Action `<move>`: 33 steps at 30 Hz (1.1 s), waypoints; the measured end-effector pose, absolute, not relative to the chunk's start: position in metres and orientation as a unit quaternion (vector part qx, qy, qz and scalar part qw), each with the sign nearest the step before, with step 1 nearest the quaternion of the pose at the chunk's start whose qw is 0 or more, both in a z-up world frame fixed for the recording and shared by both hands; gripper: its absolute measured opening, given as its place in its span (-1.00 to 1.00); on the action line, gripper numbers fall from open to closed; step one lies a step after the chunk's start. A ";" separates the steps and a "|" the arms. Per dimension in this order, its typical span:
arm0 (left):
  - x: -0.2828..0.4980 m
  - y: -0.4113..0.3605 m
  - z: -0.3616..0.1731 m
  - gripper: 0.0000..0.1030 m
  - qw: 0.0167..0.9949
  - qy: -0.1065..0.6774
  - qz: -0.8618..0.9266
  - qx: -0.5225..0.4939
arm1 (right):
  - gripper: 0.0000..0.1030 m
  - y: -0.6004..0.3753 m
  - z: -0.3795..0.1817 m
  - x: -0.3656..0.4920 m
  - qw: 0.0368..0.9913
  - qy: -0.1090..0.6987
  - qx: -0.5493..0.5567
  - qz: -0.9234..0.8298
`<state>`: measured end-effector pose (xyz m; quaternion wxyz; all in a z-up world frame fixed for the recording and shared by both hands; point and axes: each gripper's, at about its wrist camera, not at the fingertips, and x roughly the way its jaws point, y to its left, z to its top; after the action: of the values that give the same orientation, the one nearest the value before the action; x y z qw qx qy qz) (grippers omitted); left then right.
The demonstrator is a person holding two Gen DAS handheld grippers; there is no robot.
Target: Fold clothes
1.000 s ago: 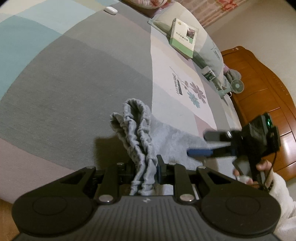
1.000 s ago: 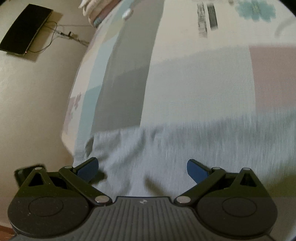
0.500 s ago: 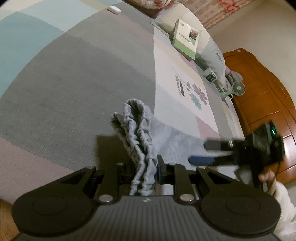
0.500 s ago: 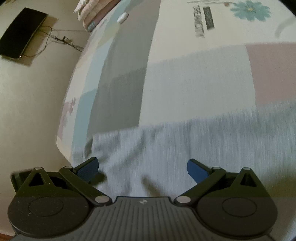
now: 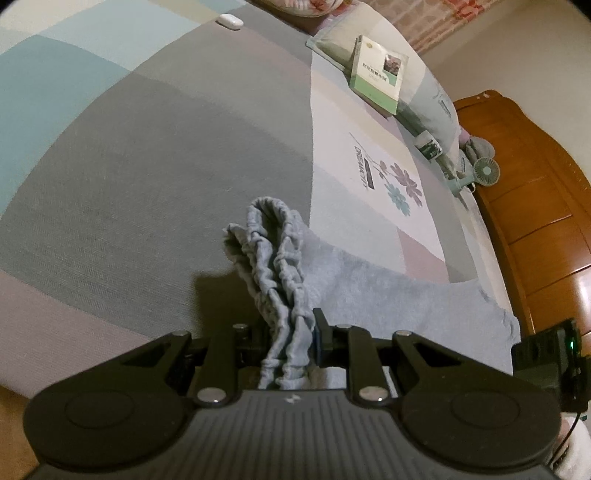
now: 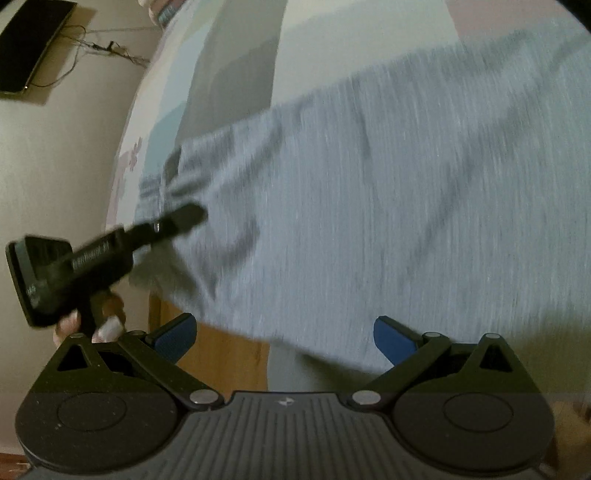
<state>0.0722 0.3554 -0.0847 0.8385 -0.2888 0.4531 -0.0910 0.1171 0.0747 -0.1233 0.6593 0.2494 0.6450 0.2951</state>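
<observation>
Across the bed [image 5: 147, 166], a patchwork sheet of grey, teal, pink and white blocks fills most of the left wrist view; wooden furniture [image 5: 535, 221] stands along its far right side. Grey garment [image 5: 388, 302] lies spread on the near part of the bed, its gathered elastic waistband [image 5: 275, 266] bunched upright. Left gripper [image 5: 291, 339] is clenched on that waistband, cloth squeezed between both fingers. Right gripper [image 6: 284, 336] has its jaws spread wide with blue pads bare, hovering over the garment's near edge, nothing between them; view is motion-blurred. Pillow [image 5: 413, 85] at the bed's head carries a green-and-white book [image 5: 376, 74], cover writing too small to read. Floral print [image 5: 400, 184] on the white block has a line of lettering beside it, not legible. Small teal fan [image 5: 485, 171] sits by the pillow's end, with a small green-labelled jar [image 5: 428, 146] nearby. White oval object [image 5: 229, 20] lies far up the bed. Dark flat panel [image 6: 33, 48] with trailing cables shows in the right wrist view.
</observation>
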 end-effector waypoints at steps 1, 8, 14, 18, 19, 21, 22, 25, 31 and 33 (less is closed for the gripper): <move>0.072 0.354 -0.082 -0.62 0.839 0.453 -0.089 -0.287 | 1.00 0.073 -0.123 0.117 0.659 0.644 0.252 0.295; 0.071 0.338 -0.058 -0.62 0.845 0.452 -0.088 -0.271 | 1.00 0.036 -0.087 0.130 0.710 0.590 0.260 0.284; 0.074 0.313 -0.031 -0.62 0.850 0.454 -0.094 -0.249 | 1.00 -0.018 -0.066 0.132 0.765 0.543 0.239 0.251; 0.079 0.291 -0.013 -0.61 0.852 0.458 -0.101 -0.231 | 1.00 -0.048 -0.069 0.127 0.782 0.529 0.236 0.229; 0.080 0.285 -0.009 -0.61 0.852 0.459 -0.104 -0.228 | 1.00 -0.055 -0.070 0.125 0.784 0.527 0.238 0.225; 0.084 0.274 -0.002 -0.61 0.852 0.462 -0.108 -0.224 | 1.00 -0.066 -0.075 0.123 0.783 0.525 0.247 0.223; 0.085 0.268 0.001 -0.61 0.851 0.463 -0.111 -0.222 | 1.00 -0.071 -0.076 0.121 0.782 0.524 0.252 0.224; 0.091 0.249 0.010 -0.61 0.851 0.467 -0.115 -0.213 | 1.00 -0.081 -0.075 0.120 0.783 0.517 0.262 0.226; 0.105 0.216 0.016 -0.61 0.844 0.484 -0.115 -0.203 | 1.00 -0.107 -0.070 0.114 0.793 0.497 0.269 0.229; 0.111 0.203 0.015 -0.61 0.841 0.489 -0.115 -0.198 | 1.00 -0.115 -0.069 0.113 0.795 0.492 0.271 0.229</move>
<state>0.1106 0.2032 0.0152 0.8414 -0.1984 0.4895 -0.1146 0.1126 -0.1153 -0.0686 0.7951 0.2710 0.4920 0.2285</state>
